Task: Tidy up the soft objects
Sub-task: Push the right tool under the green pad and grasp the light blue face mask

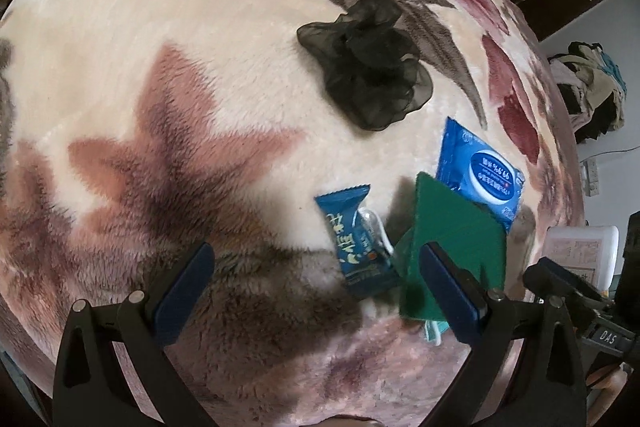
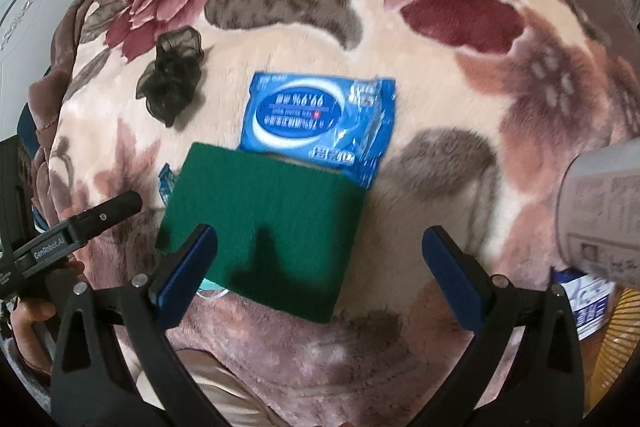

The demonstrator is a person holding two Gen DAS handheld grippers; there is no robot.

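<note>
Right wrist view: both grippers' jaws gape wide, empty, above the green pad (image 2: 260, 223) overlapping the wipes pack (image 2: 320, 115).

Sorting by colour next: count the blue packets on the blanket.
2. The wipes pack lies mid-blanket, its near edge under the green pad. The small sachet lies left of the pad. More may hide beneath the pad.

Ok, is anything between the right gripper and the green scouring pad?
Nothing visible. The right gripper is open, and the flat green scouring pad lies directly ahead on the floral plush blanket. The pad itself overlaps the near edge of the blue wet-wipes pack.
</note>
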